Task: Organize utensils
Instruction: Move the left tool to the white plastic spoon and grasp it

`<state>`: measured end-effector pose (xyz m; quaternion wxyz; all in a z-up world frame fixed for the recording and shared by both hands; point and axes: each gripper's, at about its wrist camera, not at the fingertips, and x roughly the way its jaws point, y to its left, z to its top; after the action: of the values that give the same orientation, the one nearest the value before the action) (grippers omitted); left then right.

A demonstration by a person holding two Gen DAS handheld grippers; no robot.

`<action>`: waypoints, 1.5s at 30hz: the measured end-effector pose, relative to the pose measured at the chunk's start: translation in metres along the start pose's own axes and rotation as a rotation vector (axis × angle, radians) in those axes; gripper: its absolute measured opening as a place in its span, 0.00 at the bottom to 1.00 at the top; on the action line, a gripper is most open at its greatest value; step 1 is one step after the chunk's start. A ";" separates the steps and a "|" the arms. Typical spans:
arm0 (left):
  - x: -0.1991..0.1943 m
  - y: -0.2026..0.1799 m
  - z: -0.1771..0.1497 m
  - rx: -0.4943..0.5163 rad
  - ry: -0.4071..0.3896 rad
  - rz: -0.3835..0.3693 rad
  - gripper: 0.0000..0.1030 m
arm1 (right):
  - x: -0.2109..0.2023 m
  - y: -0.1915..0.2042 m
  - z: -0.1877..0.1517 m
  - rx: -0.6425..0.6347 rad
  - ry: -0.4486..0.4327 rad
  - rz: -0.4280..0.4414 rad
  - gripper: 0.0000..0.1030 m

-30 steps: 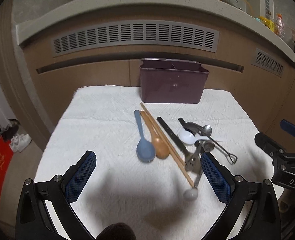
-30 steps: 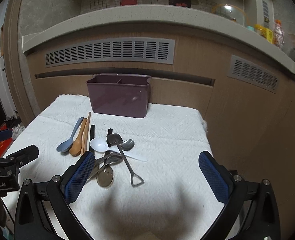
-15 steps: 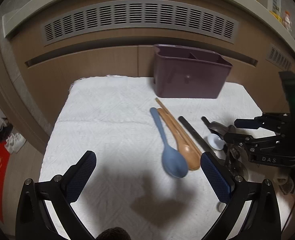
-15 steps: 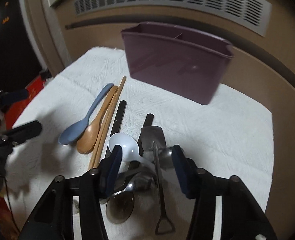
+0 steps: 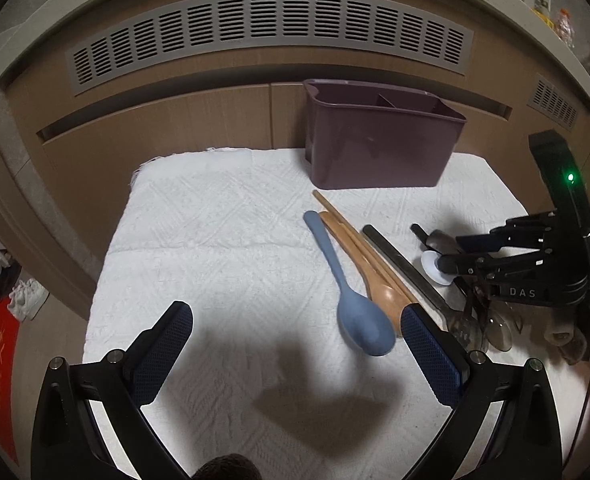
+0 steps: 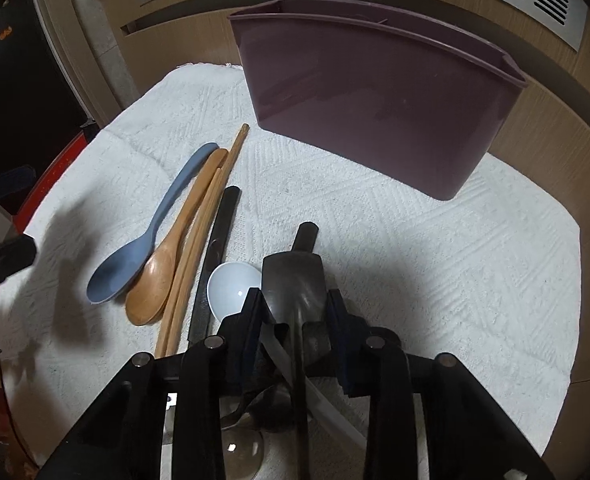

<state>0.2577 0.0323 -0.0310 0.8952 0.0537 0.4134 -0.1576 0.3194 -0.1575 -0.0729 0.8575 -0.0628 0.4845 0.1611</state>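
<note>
Utensil under selection: dark metal shovel-shaped spoon (image 6: 293, 288), lying in the heap at the right of the white textured cloth (image 6: 435, 280), its scoop between the blue pads of the right gripper (image 6: 293, 304). The jaws are being drawn in around it; firm contact cannot be confirmed (the pads appear just beside the scoop's edges). A stiff, fairly light, smooth piece is judged, liable to slip or pivot if pinched at the curved scoop; the narrow handle behind would be the steadier hold. A white plastic spoon (image 6: 231, 286) is overlapped and may be dragged along. Destination: the divided maroon plastic caddy (image 6: 375, 92), upright at the cloth's far edge. The left gripper (image 5: 295, 336) is held wide, empty, near the blue plastic spoon (image 5: 359, 320).
</note>
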 end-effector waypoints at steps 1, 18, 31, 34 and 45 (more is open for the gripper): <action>0.000 -0.004 0.001 0.011 0.001 -0.011 1.00 | -0.003 0.000 -0.001 -0.002 -0.009 -0.004 0.29; 0.053 -0.113 0.029 0.200 0.218 -0.309 0.92 | -0.105 -0.062 -0.050 0.108 -0.181 -0.088 0.29; 0.088 -0.121 0.039 -0.110 0.359 -0.196 0.81 | -0.108 -0.086 -0.078 0.179 -0.227 -0.083 0.29; 0.089 -0.122 0.041 -0.139 0.327 -0.178 0.78 | -0.108 -0.090 -0.082 0.190 -0.233 -0.090 0.29; 0.099 -0.140 0.040 0.078 0.189 -0.158 0.66 | -0.106 -0.101 -0.094 0.222 -0.241 -0.079 0.29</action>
<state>0.3012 -0.1323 -0.0749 0.8343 0.0704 0.4924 -0.2380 0.2261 -0.3005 -0.0366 0.9168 0.0332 0.3899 0.0790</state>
